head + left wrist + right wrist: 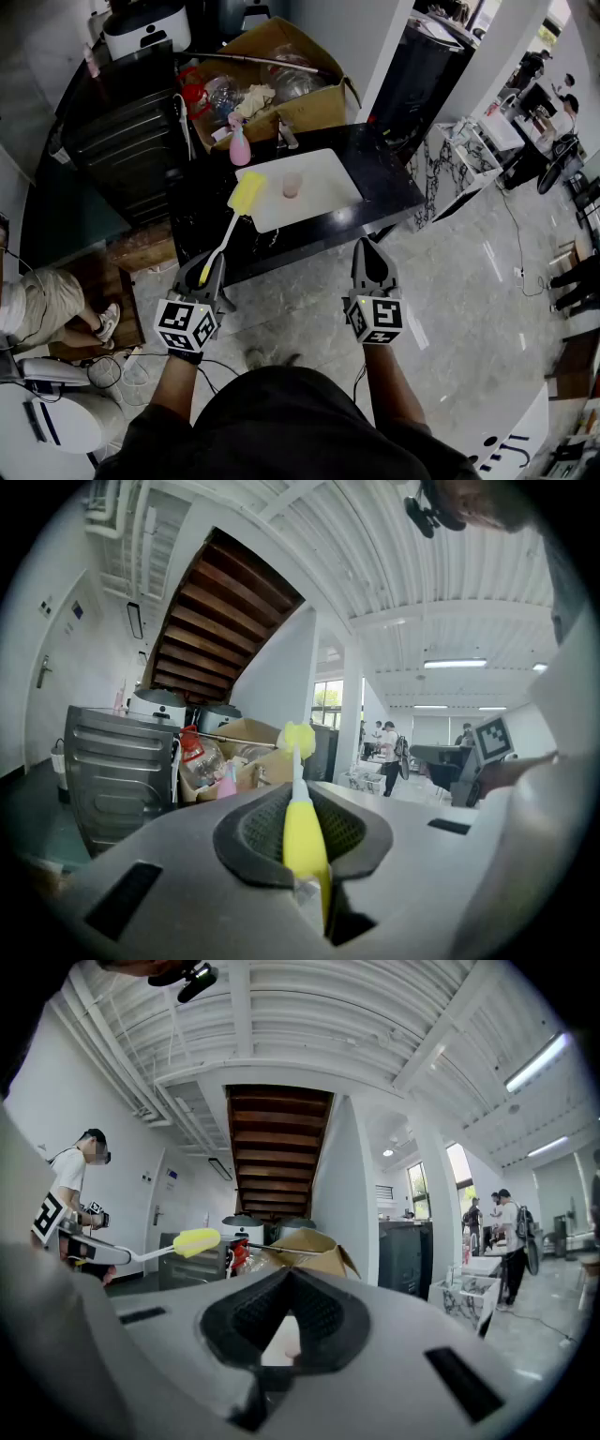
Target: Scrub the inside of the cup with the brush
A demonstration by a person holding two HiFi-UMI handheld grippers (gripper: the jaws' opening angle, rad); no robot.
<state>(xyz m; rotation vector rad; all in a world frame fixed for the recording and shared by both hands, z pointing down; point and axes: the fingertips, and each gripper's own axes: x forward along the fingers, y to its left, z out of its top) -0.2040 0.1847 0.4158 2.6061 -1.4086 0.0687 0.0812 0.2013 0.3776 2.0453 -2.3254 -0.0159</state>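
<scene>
1. The left tongs (215, 264) are clamped on the yellow handle of the brush (302, 832). The handle sits in the groove between the dark pads and runs straight out ahead.
2. The right tongs (368, 248) are pressed together with nothing held between them. They are held level out over the floor, short of the table's near edge, and touch nothing.
3. The brush has a thick yellow grip, a thin white shank and a yellow sponge head (247, 192). In the head view the sponge head shows over the left corner of the white board (323, 183).
4. The cup (292, 185) is small, pale pink and translucent. It stands upright on the white board, near the sponge head on its right and apart from it. Neither pair of tongs touches it.
5. The white board lies on a dark table (384, 183) in front of the person.
6. Beyond the board's far left corner stands a pink spray bottle (240, 147).
7. Behind the bottle is an open cardboard box (314, 105) filled with bottles and wrappings.
8. Count: two tongs, one brush, one cup, one white board, one pink spray bottle and one cardboard box.
</scene>
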